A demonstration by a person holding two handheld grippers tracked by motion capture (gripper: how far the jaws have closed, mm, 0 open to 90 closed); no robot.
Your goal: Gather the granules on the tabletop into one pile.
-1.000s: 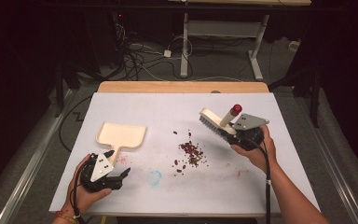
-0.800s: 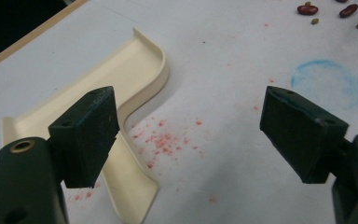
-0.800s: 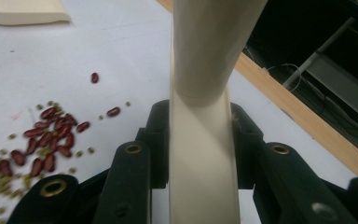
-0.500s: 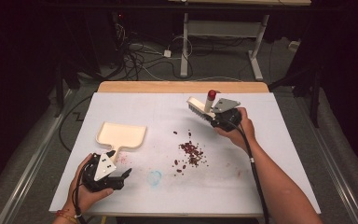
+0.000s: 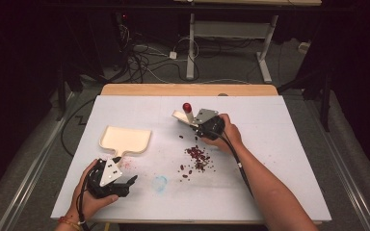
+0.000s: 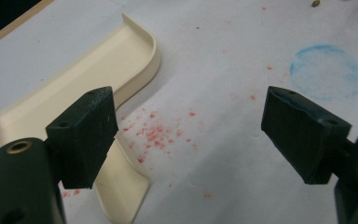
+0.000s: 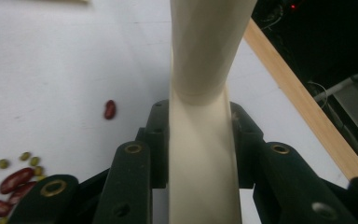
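Observation:
A cream dustpan [image 5: 125, 139] [image 6: 74, 88] lies flat on the white table at the left, its handle toward me. My left gripper [image 5: 131, 185] [image 6: 191, 135] rests just in front of it, open, nothing between its jaws. A scatter of dark red beans [image 5: 197, 156] [image 7: 9, 186] lies mid-table. Just beyond them my right gripper [image 5: 195, 124] [image 7: 200, 140] is shut on the cream handle of a brush [image 5: 182, 116] [image 7: 205, 70], which points left and away. A red knob [image 5: 187, 106] stands up beside it.
One stray bean [image 5: 181, 137] [image 7: 109, 108] lies apart from the pile. A blue ring mark [image 5: 160, 183] [image 6: 328, 72] and red specks [image 6: 158, 135] stain the table [image 5: 279, 144]. Its wooden far edge [image 5: 188, 89] [image 7: 303, 112] is close behind the brush. Cables and table legs lie on the floor beyond.
My right hand has carried the brush leftward and slightly lower, from the right of the beans to just behind them. The left hand and the dustpan have stayed put.

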